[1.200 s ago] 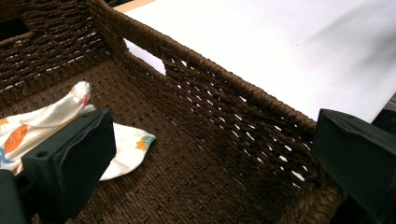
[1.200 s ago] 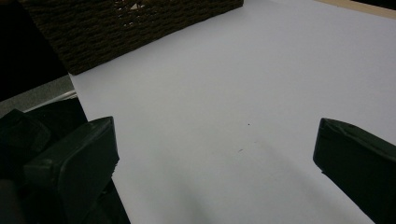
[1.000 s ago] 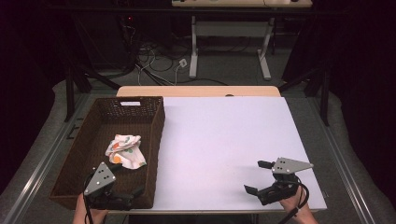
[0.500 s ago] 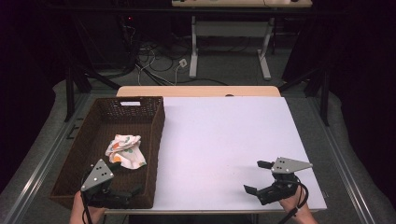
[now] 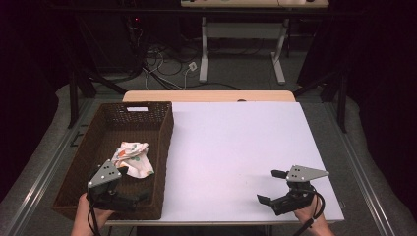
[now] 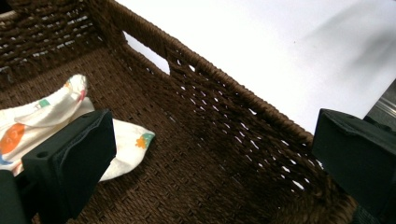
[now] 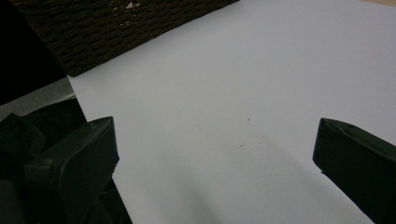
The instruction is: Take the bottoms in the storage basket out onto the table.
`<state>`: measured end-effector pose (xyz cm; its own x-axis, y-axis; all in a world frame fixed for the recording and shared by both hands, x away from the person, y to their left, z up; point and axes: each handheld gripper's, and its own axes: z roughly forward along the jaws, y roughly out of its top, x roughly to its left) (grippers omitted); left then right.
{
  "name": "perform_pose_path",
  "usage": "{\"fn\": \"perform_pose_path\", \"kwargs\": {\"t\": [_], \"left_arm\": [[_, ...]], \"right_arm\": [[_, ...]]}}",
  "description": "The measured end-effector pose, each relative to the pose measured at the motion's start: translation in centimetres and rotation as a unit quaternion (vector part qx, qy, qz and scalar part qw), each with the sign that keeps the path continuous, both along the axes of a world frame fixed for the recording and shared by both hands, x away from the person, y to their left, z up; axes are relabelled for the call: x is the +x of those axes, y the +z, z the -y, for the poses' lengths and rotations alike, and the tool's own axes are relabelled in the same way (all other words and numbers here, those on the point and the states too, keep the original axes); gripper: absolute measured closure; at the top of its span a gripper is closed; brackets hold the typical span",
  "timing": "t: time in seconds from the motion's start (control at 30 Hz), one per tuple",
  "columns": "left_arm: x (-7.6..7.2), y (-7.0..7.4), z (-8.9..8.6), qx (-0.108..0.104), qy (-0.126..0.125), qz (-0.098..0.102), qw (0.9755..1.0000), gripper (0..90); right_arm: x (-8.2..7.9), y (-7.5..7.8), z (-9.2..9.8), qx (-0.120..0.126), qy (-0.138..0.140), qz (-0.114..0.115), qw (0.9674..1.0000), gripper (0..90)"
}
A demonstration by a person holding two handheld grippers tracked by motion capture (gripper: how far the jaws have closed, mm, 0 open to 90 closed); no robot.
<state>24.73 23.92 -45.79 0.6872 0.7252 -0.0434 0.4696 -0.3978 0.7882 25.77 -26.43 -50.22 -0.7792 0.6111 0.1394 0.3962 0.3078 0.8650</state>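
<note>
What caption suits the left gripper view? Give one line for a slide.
Open left tongs hang inside the basket, one jaw by the cloth, the other near the wall.

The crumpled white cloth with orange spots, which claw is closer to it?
Left. The left claw sits in the brown woven basket just beside the cloth; the right claw is far across the white table.

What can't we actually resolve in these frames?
- Crumpled white cloth with orange and green print: in the left gripper view, one black jaw covers part of it and the frame edge cuts it off.
- White label on the far wall of the brown woven basket: too small to read in the high view.
- Left gripper: in the high view its grey plate hides part of it.
- Right gripper over the white table: hovering or resting cannot be told.
</note>
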Motion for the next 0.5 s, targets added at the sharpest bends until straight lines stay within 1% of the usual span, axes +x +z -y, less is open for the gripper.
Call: {"fn": "perform_pose_path", "kwargs": {"t": [0.03, 0.13, 0.17, 0.23, 0.27, 0.3, 0.37, 0.4, 0.43, 0.5], "left_arm": [[0.1, 0.1, 0.0, 0.003, -0.004, -0.006, 1.0, 0.2], [0.2, 0.2, 0.3, 0.01, -0.002, -0.008, 0.9999, 0.2], [0.2, 0.3, 0.3, 0.013, -0.003, -0.011, 0.9999, 0.2], [0.2, 0.4, 0.5, 0.011, -0.002, -0.015, 0.9998, 0.2], [0.2, 0.5, 0.6, 0.015, -0.005, -0.017, 0.9997, 0.2], [0.2, 0.6, 0.7, 0.019, -0.004, -0.015, 0.9997, 0.2], [0.3, 0.6, 0.9, 0.027, -0.007, -0.02, 0.9994, 0.2], [0.3, 0.6, 1.0, 0.031, -0.005, -0.021, 0.9993, 0.2], [0.4, 0.7, 1.1, 0.036, -0.004, -0.023, 0.9991, 0.2], [0.6, 0.9, 0.9, 0.042, -0.002, -0.027, 0.9988, 0.2]], "right_arm": [[0.0, 0.0, 0.0, -0.004, 0.001, -0.002, 1.0, 0.0], [0.0, 0.0, -0.1, -0.005, 0.003, 0.0, 1.0, 0.0], [0.0, 0.0, -0.2, -0.006, 0.005, -0.004, 1.0, 0.0], [0.0, 0.0, -0.2, -0.004, 0.004, -0.003, 1.0, 0.0], [0.0, 0.0, -0.2, -0.005, 0.003, -0.004, 1.0, 0.0], [0.0, 0.0, -0.3, -0.003, 0.004, -0.004, 1.0, 0.0], [-0.1, 0.2, -0.3, -0.005, 0.007, -0.002, 1.0, 0.0], [-0.1, 0.2, -0.4, -0.008, 0.009, -0.001, 0.9999, 0.0], [-0.2, 0.2, -0.4, -0.005, 0.01, 0.002, 0.9999, 0.0], [-0.2, 0.1, -0.4, -0.006, 0.009, 0.001, 0.9999, 0.0]]}}
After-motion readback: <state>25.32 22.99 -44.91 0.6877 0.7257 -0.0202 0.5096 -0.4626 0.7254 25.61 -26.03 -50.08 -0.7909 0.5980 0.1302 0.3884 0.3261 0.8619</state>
